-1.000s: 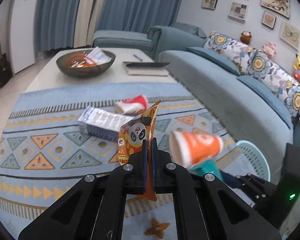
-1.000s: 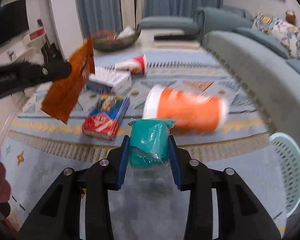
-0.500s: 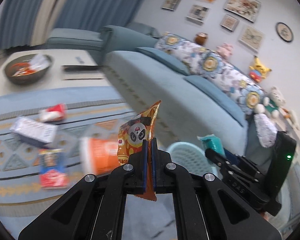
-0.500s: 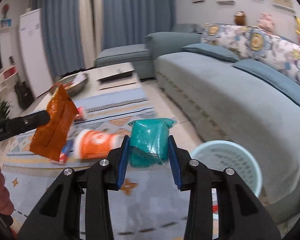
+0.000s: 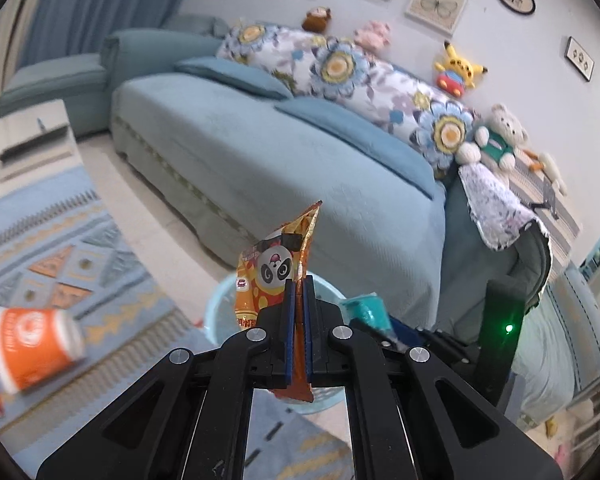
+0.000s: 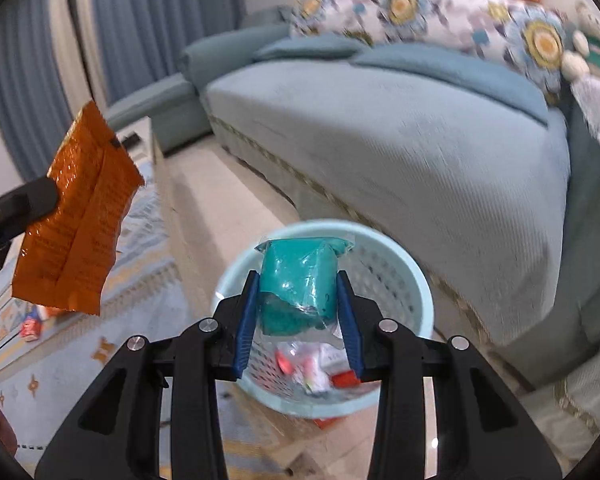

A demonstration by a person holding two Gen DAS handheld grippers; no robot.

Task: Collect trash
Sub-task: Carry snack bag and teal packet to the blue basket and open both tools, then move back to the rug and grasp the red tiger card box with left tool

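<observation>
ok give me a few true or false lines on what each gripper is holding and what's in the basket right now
1. The left gripper is shut on an orange snack packet with a panda on it. True.
2. The right gripper is empty. False: it is shut on a teal wrapped pack.
3. The light blue basket already has some trash in it. True.
4. The orange cup stands upright inside the basket. False: it lies on its side on the patterned rug.
5. The basket sits on top of the sofa. False: it stands on the floor beside the sofa.
</observation>
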